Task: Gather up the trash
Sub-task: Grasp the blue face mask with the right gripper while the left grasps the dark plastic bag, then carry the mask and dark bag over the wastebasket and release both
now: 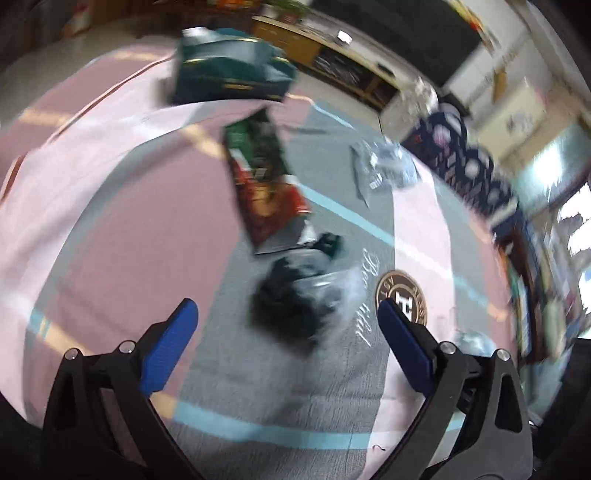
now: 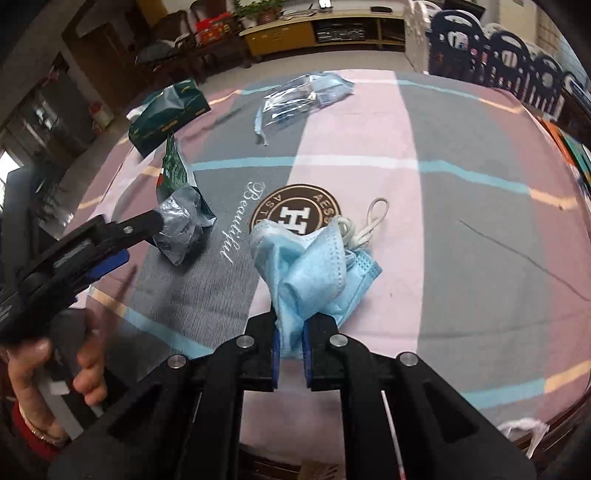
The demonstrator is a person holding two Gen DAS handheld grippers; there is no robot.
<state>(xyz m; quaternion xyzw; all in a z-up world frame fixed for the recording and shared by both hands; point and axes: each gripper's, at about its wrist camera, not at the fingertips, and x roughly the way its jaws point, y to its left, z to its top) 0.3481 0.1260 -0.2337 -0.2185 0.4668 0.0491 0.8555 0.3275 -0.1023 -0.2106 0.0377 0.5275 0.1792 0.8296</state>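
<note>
My right gripper (image 2: 291, 345) is shut on a crumpled blue face mask (image 2: 306, 266), held just above the striped tablecloth (image 2: 424, 229). My left gripper (image 1: 288, 317) is open and empty, hovering over a crumpled grey-black plastic wrapper (image 1: 299, 291); it also shows in the right wrist view (image 2: 183, 225), with the left gripper (image 2: 110, 243) just left of it. A green and red snack bag (image 1: 262, 177) lies beyond the wrapper and shows in the right wrist view (image 2: 171, 168). A clear plastic wrapper (image 2: 299, 96) lies farther back and shows in the left wrist view (image 1: 384, 166).
A dark green tissue box (image 2: 166, 110) sits near the table's far left edge and shows in the left wrist view (image 1: 229, 70). Chairs (image 2: 495, 48) stand along the right side. A yellow cabinet (image 2: 317, 29) stands across the room.
</note>
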